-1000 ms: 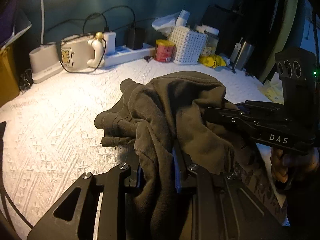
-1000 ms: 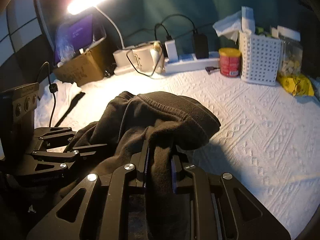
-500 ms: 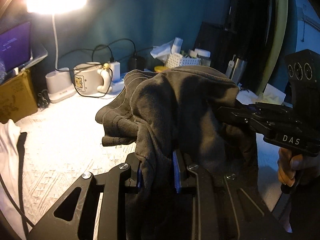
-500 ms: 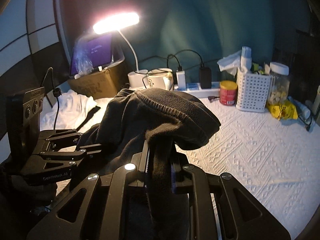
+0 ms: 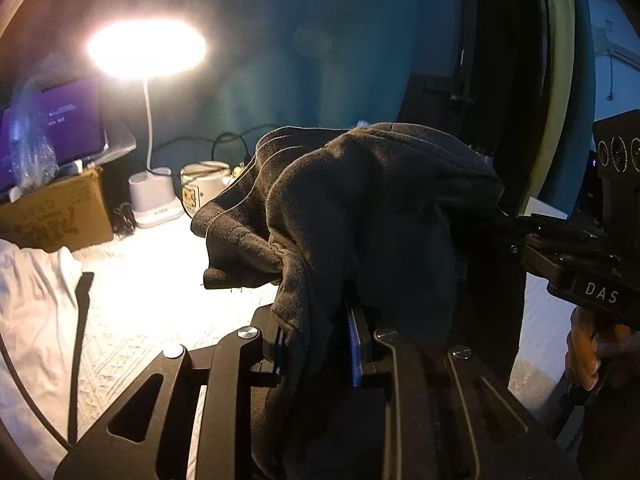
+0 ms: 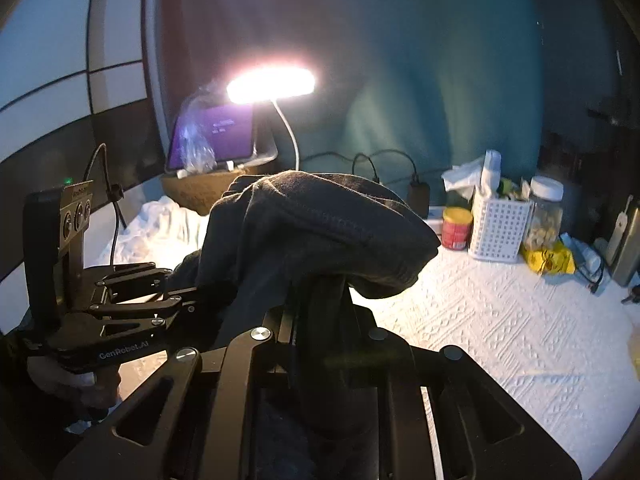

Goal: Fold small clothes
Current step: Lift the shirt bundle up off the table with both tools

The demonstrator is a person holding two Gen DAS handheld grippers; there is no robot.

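A dark grey-brown garment [image 5: 360, 208] hangs bunched in the air between both grippers, lifted above the white textured cloth [image 6: 520, 340] on the table. My left gripper [image 5: 320, 344] is shut on one part of it, with fabric draped over its fingers. My right gripper [image 6: 320, 312] is shut on another part; the garment [image 6: 320, 228] folds over its tips. In the left wrist view the right gripper [image 5: 508, 224] comes in from the right, and in the right wrist view the left gripper [image 6: 192, 292] comes in from the left. The garment's lower part is hidden.
A lit desk lamp [image 6: 272, 86], a tablet [image 6: 216, 136] on a cardboard box, a mug [image 5: 200, 188], a power strip, a red tin [image 6: 456, 228], a white basket [image 6: 498, 228] and a jar [image 6: 544, 212] line the back. A white garment [image 5: 36, 300] lies at the left.
Both grippers have lifted the dark garment up off the table; the views now look higher, showing the lamp and wall. Both grips on it are unchanged.
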